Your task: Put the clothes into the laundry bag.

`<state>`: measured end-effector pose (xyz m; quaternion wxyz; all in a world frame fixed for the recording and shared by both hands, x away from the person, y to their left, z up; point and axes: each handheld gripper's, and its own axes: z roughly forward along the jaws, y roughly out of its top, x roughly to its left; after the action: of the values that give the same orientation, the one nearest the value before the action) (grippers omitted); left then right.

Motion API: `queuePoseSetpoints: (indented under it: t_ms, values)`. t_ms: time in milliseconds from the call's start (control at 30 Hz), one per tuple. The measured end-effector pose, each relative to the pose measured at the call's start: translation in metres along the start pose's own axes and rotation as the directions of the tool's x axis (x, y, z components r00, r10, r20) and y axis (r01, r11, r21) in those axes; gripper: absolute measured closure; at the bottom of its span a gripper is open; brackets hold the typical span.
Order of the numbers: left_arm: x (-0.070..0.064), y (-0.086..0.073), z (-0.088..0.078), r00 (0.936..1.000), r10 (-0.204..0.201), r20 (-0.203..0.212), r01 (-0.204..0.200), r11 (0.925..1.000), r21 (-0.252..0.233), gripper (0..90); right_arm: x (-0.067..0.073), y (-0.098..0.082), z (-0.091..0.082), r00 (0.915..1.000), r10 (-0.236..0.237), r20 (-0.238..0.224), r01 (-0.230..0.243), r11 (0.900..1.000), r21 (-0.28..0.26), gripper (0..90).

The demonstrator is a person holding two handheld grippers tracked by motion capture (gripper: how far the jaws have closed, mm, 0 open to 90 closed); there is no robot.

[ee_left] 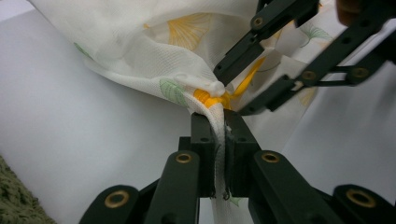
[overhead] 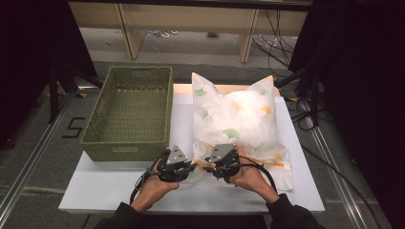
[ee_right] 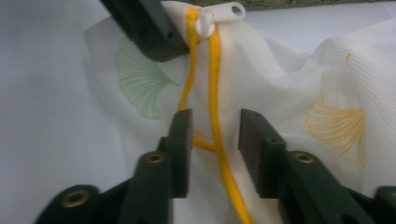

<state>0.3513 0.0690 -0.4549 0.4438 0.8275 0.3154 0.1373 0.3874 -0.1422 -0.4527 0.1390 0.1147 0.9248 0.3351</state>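
A pillow [overhead: 239,119] in a white case printed with green and yellow leaves lies on the white table [overhead: 119,183]. Both grippers meet at its near left corner. My left gripper [overhead: 192,166] [ee_left: 218,119] is shut on a fold of the case's fabric just beside the end of the yellow zipper [ee_left: 210,99]. My right gripper [overhead: 208,163] [ee_right: 215,119] is open, its jaws on either side of the yellow zipper [ee_right: 215,84]. The white zipper pull [ee_right: 219,13] sits beyond its tips, at the zipper's end. In the left gripper view the right gripper [ee_left: 236,91] comes in from the upper right.
A green woven basket [overhead: 129,112] stands on the table's left half, touching the pillow's left side. Bare white table lies in front of the grippers. Cables trail from both grippers toward the table's near edge. Dark floor and a shelf frame surround the table.
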Motion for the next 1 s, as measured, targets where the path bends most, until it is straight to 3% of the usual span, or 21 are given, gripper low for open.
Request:
queuePoseSetpoints:
  t_ms: [67,133,167,200,233,300,400,500,533,600,700,767,833,1000]
  values:
    - [0.001,0.0,0.0,0.9998,0.018,0.01,-0.018,0.9998,0.003,82.5,-0.001,0.001,0.003,1.0,0.01,-0.001,-0.01,1.0,0.021,79.8]
    - [0.001,0.0,0.0,0.9998,-0.006,0.019,0.006,1.0,0.005,80.0,-0.002,-0.001,0.006,1.0,-0.003,0.004,0.003,1.0,0.023,87.9]
    - [0.002,0.001,0.0,0.9993,-0.033,0.016,0.033,0.9994,-0.008,76.7,-0.003,-0.001,0.008,0.9995,-0.031,0.003,0.031,0.999,0.023,88.9]
    - [0.004,0.001,-0.001,0.9992,-0.036,0.02,0.036,0.9994,-0.001,72.1,-0.001,-0.001,0.007,1.0,-0.002,-0.004,0.002,0.999,0.04,89.3]
    - [0.006,0.001,-0.001,0.9991,-0.038,0.018,0.038,0.9993,-0.004,71.8,-0.001,-0.002,0.007,0.9998,-0.021,-0.003,0.021,0.999,0.036,89.4]
    - [0.01,0.0,0.001,0.9915,-0.121,0.048,0.121,0.9926,-0.003,67.8,-0.001,-0.002,0.009,0.9997,-0.024,-0.009,0.024,0.999,0.031,89.4]
    - [0.017,-0.003,0.003,0.9784,-0.184,0.095,0.182,0.983,0.02,66.5,0.0,-0.003,0.011,0.9995,-0.024,-0.02,0.025,0.999,0.043,89.4]
    - [0.015,-0.002,0.003,0.9737,-0.21,0.09,0.207,0.9776,0.039,70.6,0.0,-0.005,0.014,0.9993,-0.017,-0.032,0.019,0.999,0.05,89.4]
    - [0.013,-0.001,0.003,0.9738,-0.208,0.091,0.206,0.9781,0.028,71.4,0.001,-0.006,0.015,0.9991,-0.024,-0.034,0.026,0.998,0.053,89.4]
    - [0.014,0.001,0.002,0.9829,-0.169,0.072,0.167,0.9853,0.037,73.1,0.001,-0.006,0.017,0.9987,-0.033,-0.038,0.035,0.998,0.055,89.4]
    - [0.015,0.0,0.002,0.9813,-0.174,0.082,0.173,0.9847,0.021,77.5,0.001,-0.007,0.019,0.9986,-0.028,-0.045,0.031,0.998,0.057,89.4]
    - [0.013,0.001,0.003,0.9857,-0.147,0.082,0.146,0.9891,0.013,80.2,0.001,-0.007,0.02,0.9982,-0.042,-0.044,0.044,0.998,0.054,89.4]
    - [0.01,0.001,0.004,0.9873,-0.138,0.078,0.137,0.9903,0.022,82.6,0.001,-0.008,0.02,0.9985,-0.023,-0.049,0.026,0.998,0.055,88.9]
    - [0.01,0.002,0.001,0.9949,-0.075,0.068,0.073,0.9969,0.029,84.0,-0.001,-0.005,0.012,0.9987,-0.015,-0.048,0.016,1.0,0.014,77.3]
